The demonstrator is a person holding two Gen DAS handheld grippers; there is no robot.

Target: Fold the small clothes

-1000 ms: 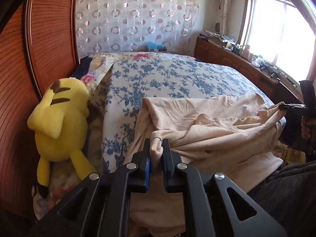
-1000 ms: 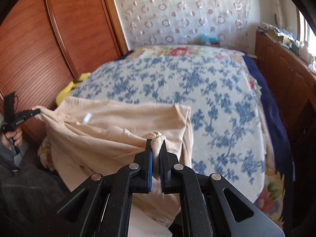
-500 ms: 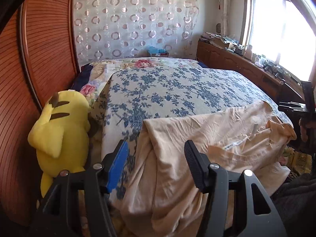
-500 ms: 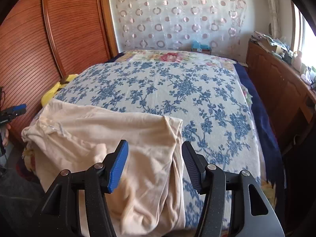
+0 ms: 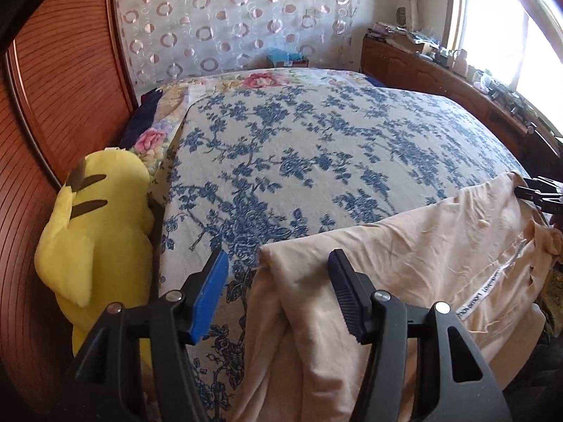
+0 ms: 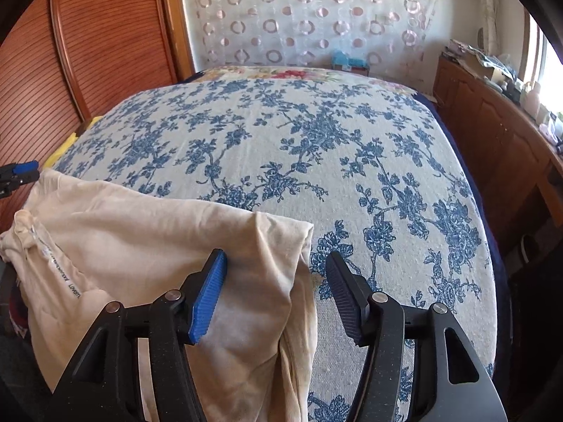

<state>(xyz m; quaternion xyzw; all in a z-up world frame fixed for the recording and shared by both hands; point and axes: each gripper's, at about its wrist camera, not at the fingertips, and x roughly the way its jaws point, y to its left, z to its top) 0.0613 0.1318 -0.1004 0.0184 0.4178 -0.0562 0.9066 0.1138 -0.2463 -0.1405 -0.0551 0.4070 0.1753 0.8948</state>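
**Both grippers apart, cream garment lying on the bed edge**

Now the cream garment [image 5: 404, 256] lies spread across the near edge of the bed [image 5: 316, 147], over the blue-flowered bedspread, with its lower part hanging down over the near side. A white printed strip [image 5: 489, 288] shows on the cloth toward its right end in the left wrist view.

Left gripper [image 5: 278, 281]: jaws have just been opening and now stand apart. A folded corner of the garment sits between the 2 fingers, but neither pad presses on it. The blue pad [image 5: 207, 299] hangs over bare bedspread; the dark pad is over the cloth.

Right gripper [image 6: 276, 281]: jaws have likewise just been opening and stand apart. The garment's other corner [image 6: 281, 239] lies between the fingers, loose, not pinched. The blue pad is over the cloth; the dark pad is over bedspread just beside the cloth's edge.

Each gripper's tip shows at the far end of the garment in the other's view.

Surroundings: a yellow plush toy [image 5: 95, 239] is wedged between the bed's left side and a ribbed wooden panel [image 5: 52, 88]. A circle-patterned curtain [image 6: 309, 14] hangs behind the bed. A wooden cabinet [image 6: 492, 123] with clutter on top runs under the window.
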